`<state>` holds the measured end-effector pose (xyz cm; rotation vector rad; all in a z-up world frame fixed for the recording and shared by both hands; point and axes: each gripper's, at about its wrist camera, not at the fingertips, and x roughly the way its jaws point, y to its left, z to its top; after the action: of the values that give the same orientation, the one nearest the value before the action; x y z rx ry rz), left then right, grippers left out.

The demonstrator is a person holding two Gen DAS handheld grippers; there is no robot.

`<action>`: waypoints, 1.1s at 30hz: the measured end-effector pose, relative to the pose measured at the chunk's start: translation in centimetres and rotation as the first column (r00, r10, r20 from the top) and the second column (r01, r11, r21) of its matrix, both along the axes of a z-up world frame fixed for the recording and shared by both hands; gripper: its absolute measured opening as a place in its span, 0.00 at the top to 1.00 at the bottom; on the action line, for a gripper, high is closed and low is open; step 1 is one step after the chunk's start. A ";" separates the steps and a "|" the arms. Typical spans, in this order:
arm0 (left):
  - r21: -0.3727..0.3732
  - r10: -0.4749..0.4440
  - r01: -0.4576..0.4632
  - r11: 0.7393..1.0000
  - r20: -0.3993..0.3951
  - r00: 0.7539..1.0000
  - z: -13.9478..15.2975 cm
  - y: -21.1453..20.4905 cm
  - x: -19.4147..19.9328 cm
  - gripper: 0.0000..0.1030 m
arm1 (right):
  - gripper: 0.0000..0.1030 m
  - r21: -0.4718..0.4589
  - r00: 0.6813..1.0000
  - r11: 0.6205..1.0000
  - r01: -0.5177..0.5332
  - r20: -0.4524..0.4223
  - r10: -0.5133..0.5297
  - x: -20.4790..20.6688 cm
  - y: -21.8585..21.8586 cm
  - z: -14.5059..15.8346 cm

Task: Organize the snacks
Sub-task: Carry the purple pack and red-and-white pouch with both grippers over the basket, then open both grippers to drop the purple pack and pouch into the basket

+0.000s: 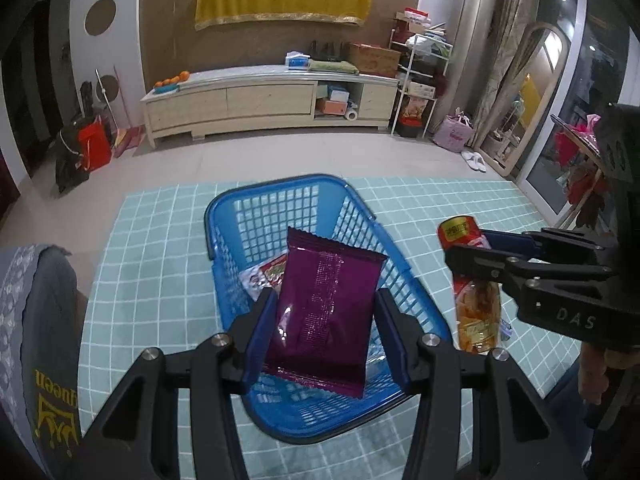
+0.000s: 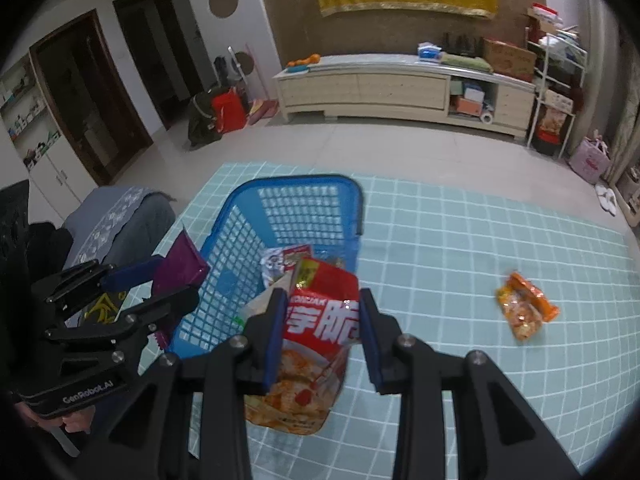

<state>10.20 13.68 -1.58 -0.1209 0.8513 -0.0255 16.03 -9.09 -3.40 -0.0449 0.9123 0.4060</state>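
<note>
A blue mesh basket (image 1: 280, 184) stands on the teal checked tablecloth with a white and red packet (image 1: 266, 276) lying inside it. My left gripper (image 1: 326, 300) is shut on a purple snack packet (image 1: 324, 312), which hangs over the basket's near half. To the basket's right, my right gripper (image 2: 323, 300) is shut on a red and orange chip bag (image 2: 316, 332) just above the cloth. The right wrist view also takes in the basket (image 2: 296, 182), the left gripper (image 2: 160, 284) and the purple packet (image 2: 180, 268). The left wrist view catches the right gripper (image 1: 466, 246) and the chip bag (image 1: 476, 308).
An orange snack packet (image 2: 524, 312) lies alone on the tablecloth (image 2: 480, 240) to the right. A grey garment (image 1: 36, 320) hangs over a chair at the table's left side. Beyond the table's far edge are the tiled floor and a long low cabinet (image 1: 272, 96).
</note>
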 end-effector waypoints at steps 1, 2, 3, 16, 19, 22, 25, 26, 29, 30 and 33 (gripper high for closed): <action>0.000 -0.001 0.001 1.000 -0.004 1.000 -0.2 0.2 -0.1 0.54 | 0.62 -0.007 1.000 1.000 -0.005 -0.004 0.005 0.1 0.4 -0.3; 0.000 -0.002 0.002 1.000 -0.009 1.000 -0.4 0.3 -0.1 0.54 | 0.62 -0.011 1.000 1.000 -0.009 -0.009 0.009 0.2 0.8 -0.5; 0.002 -0.002 0.002 1.000 -0.016 1.000 -0.8 0.4 -0.1 0.54 | 0.62 -0.013 1.000 1.000 -0.012 -0.013 0.011 0.3 1.1 -0.8; -0.045 -0.015 0.011 0.999 -0.091 0.996 -4.4 0.4 -1.1 0.54 | 0.62 -0.028 1.000 1.000 -0.001 -0.018 0.000 0.4 1.9 -1.9; -0.063 -0.009 0.002 0.998 -0.104 0.995 -4.6 0.6 -1.6 0.53 | 0.62 -0.022 1.000 1.000 0.000 -0.014 0.000 0.2 1.9 -1.7; -0.072 -0.001 -0.006 0.997 -0.100 0.995 -4.4 0.7 -2.0 0.47 | 0.62 -0.024 1.000 1.000 -0.003 -0.014 0.003 0.0 2.0 -1.6; -0.077 0.007 -0.014 0.997 -0.087 0.996 -3.9 0.9 -2.3 0.43 | 0.62 -0.021 1.000 1.000 -0.007 -0.009 0.007 -0.1 2.1 -1.3; -0.076 0.011 -0.017 0.997 -0.084 0.996 -3.8 1.0 -2.4 0.43 | 0.62 -0.020 1.000 1.000 -0.009 -0.008 0.009 -0.2 2.2 -1.2; -0.076 0.020 -0.025 0.997 -0.072 0.997 -3.3 1.3 -2.6 0.43 | 0.62 -0.017 1.000 1.000 -0.017 -0.005 0.017 -0.3 2.3 -0.9; -0.073 0.024 -0.029 0.997 -0.066 0.997 -3.1 1.5 -2.8 0.43 | 0.62 -0.017 1.000 1.000 -0.019 -0.004 0.019 -0.4 2.4 -0.9; -0.073 0.036 -0.039 0.997 -0.052 0.998 -2.6 2.1 -3.0 0.43 | 0.62 -0.017 1.000 1.000 -0.026 -0.003 0.026 -0.4 2.6 -0.8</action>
<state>7.15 15.77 -4.21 -0.2083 0.8987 -0.0189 15.62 -6.46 -4.25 -0.0722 0.9183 0.4225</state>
